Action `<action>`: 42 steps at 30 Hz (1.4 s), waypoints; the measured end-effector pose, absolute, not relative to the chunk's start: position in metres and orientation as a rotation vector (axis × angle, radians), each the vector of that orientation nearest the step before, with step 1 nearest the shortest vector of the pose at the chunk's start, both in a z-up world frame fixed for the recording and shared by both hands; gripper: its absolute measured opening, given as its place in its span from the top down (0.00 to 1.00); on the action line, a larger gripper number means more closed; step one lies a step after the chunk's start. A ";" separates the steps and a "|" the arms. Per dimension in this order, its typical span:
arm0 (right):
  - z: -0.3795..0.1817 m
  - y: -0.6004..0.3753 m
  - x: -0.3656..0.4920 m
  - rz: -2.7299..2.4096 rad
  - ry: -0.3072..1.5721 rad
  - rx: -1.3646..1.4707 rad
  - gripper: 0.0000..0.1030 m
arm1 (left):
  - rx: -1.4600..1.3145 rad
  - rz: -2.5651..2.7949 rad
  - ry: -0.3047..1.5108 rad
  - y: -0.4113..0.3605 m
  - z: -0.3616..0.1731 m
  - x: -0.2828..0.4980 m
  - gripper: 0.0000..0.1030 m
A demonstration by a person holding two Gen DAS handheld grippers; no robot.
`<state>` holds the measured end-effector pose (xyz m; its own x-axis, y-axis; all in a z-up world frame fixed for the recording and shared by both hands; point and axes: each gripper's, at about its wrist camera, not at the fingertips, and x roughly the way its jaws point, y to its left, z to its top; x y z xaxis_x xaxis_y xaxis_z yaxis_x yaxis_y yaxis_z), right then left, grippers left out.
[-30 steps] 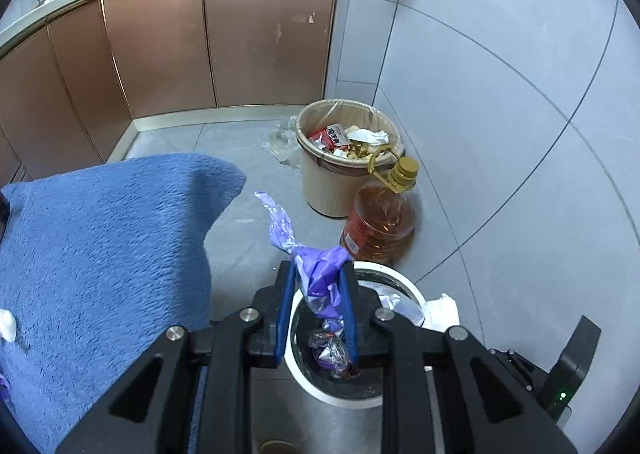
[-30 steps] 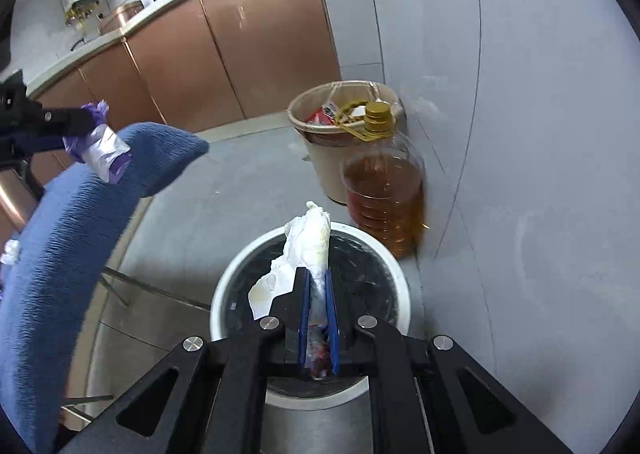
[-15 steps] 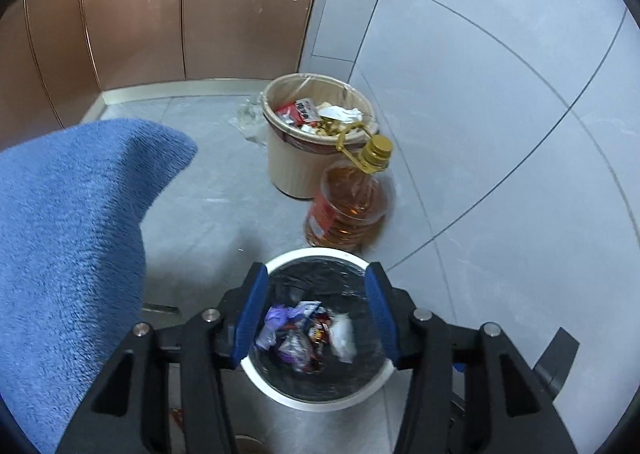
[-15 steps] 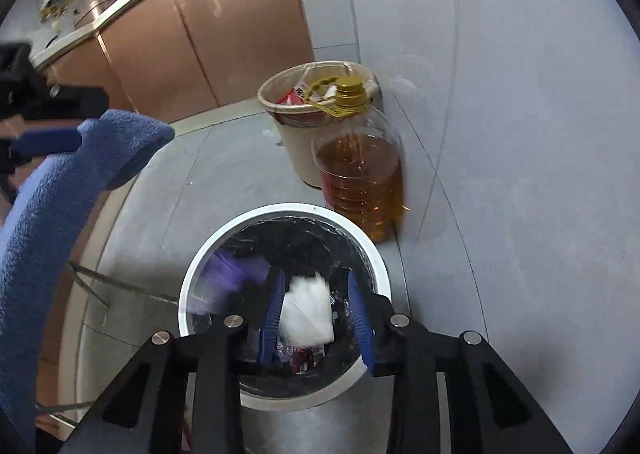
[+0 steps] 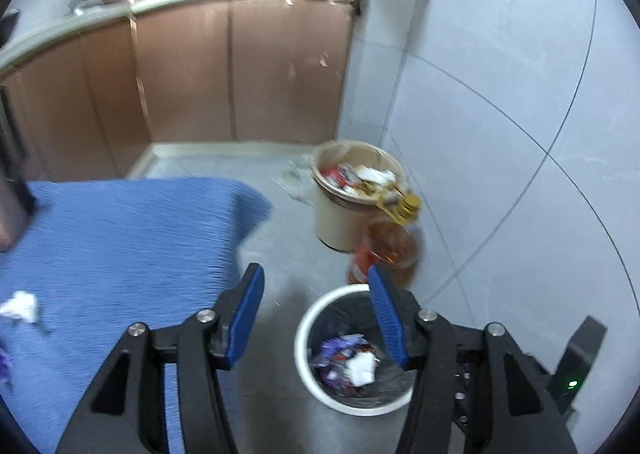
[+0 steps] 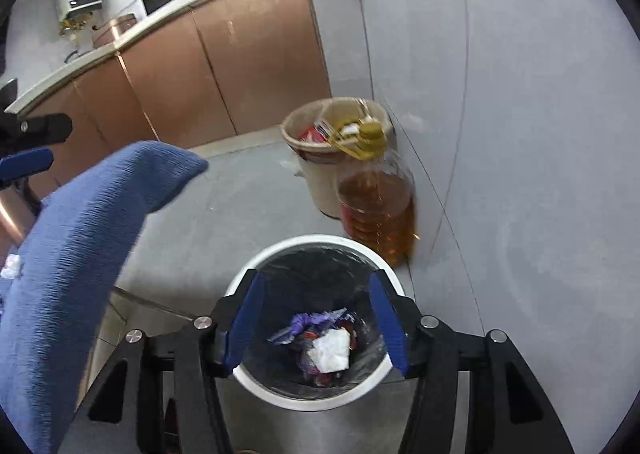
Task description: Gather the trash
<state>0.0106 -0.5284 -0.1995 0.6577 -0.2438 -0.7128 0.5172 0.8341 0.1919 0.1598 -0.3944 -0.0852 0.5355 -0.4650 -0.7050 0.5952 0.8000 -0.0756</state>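
Observation:
A white trash bin with a black liner [image 6: 276,392] stands on the grey floor below me; it also shows in the left wrist view [image 5: 304,370]. Inside lie a white crumpled tissue [image 6: 330,350] and a purple wrapper [image 6: 310,322], both also seen in the left wrist view as tissue [image 5: 360,368] and wrapper [image 5: 334,348]. My right gripper [image 6: 316,294] is open and empty right above the bin. My left gripper [image 5: 316,290] is open and empty, up and to the left of the bin. A white tissue scrap [image 5: 20,306] lies on the blue cloth [image 5: 120,254].
A beige bin full of rubbish [image 5: 340,222] and a large oil bottle with a yellow cap [image 6: 376,206] stand by the tiled wall [image 6: 520,134]. Brown kitchen cabinets [image 5: 240,70] run behind. The blue cloth surface [image 6: 72,246] lies on the left.
Both grippers opened and let go: the purple wrapper and the white tissue dropped into the bin. Both grippers have since opened wider; the left has drawn back left toward the blue cloth.

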 end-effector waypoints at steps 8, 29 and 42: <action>-0.141 -0.484 0.006 -0.419 0.641 0.296 0.21 | 0.200 -0.492 0.636 -0.321 -0.045 0.133 0.43; -0.040 -0.349 0.005 -0.208 0.488 0.140 0.11 | 0.033 -0.124 0.462 -0.087 0.022 0.086 0.39; -0.017 -0.280 0.013 -0.082 0.472 0.066 0.11 | -0.058 0.056 0.435 0.018 0.017 0.065 0.37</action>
<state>0.0128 -0.2795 -0.0173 0.8873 -0.0635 -0.4567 0.0942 0.9946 0.0447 0.0648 0.0177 0.0171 0.9052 0.0414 -0.4229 -0.0661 0.9968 -0.0440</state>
